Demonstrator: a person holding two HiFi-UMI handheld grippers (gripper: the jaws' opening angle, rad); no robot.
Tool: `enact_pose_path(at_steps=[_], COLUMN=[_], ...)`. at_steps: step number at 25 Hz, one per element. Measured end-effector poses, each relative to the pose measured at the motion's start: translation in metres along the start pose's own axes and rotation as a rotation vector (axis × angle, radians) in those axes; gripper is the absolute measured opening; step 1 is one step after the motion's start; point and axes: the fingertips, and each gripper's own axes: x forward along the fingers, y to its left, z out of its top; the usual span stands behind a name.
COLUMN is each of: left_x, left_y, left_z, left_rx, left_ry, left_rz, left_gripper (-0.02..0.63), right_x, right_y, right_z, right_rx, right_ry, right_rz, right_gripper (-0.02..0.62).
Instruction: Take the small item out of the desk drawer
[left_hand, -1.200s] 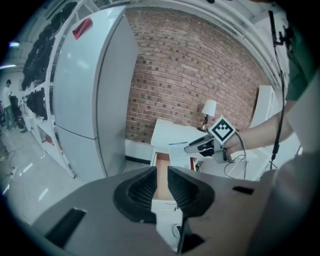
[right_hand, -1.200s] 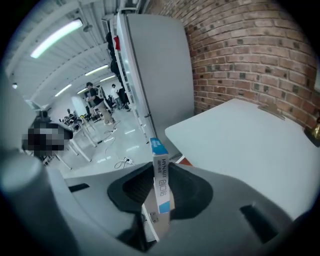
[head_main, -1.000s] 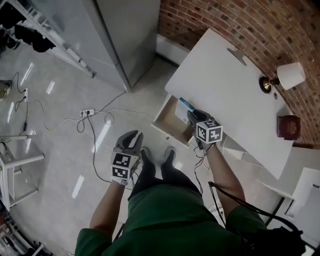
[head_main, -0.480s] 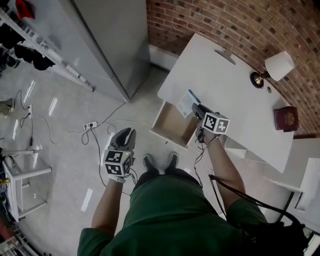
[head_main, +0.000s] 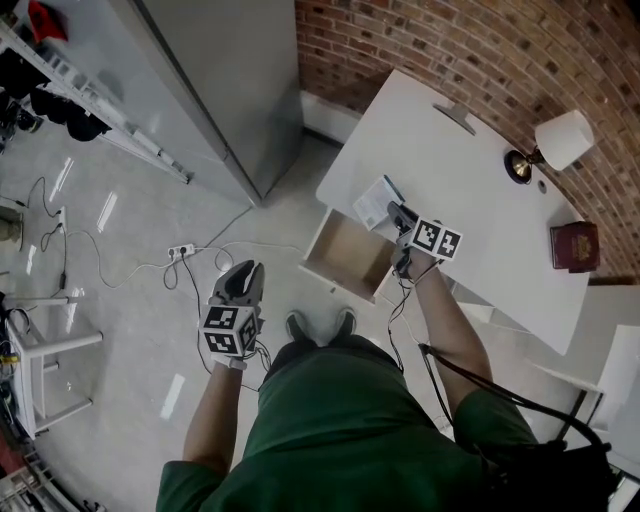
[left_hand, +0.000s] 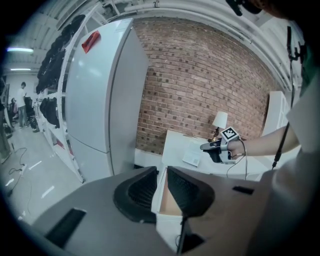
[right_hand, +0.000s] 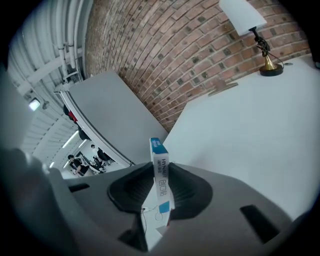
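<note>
R tongs: clamped on slim box, long axis fwd past tips.
Desk top: just under box; drawer behind.
L tongs: narrow gap, empty, well off.

Lamp and dark red box standing near brick wall; power strip lying on floor near grey cabinet.

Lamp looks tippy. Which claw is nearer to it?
Right. The right claw, gripping a box, is over the desk that bears the lamp; the left claw is over the floor.
</note>
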Motion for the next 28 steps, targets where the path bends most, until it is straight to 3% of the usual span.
enact_pose_path(at_steps=[13,19,23,28], left_x=[0.021,0.031,0.035,0.035], left_y=[0.003,-0.001,-0.003,-0.002], left_z=[-0.011,-0.013,-0.015,-0.018], left_rx=[-0.015,-0.004,0.028,0.013], left_ry=[0.044,0.052,0.060,0.066], left_rz=[0.013,0.007,0.005,0.003], left_gripper=[0.061,0.061,0.061,0.061], right_x=[0.025,0.029,0.032,0.036], right_y=[-0.026,-0.045,-0.061,-0.074], right_z=[0.013,0.012,0.009,0.005], right_rx=[0.132,0.102,0.125,0.147], right_ry=[-0.036,-0.010,0.003,0.016], right_rz=[0.029,-0.024,-0.066,-0.118], right_gripper=[0.098,0.115,0.127,0.143])
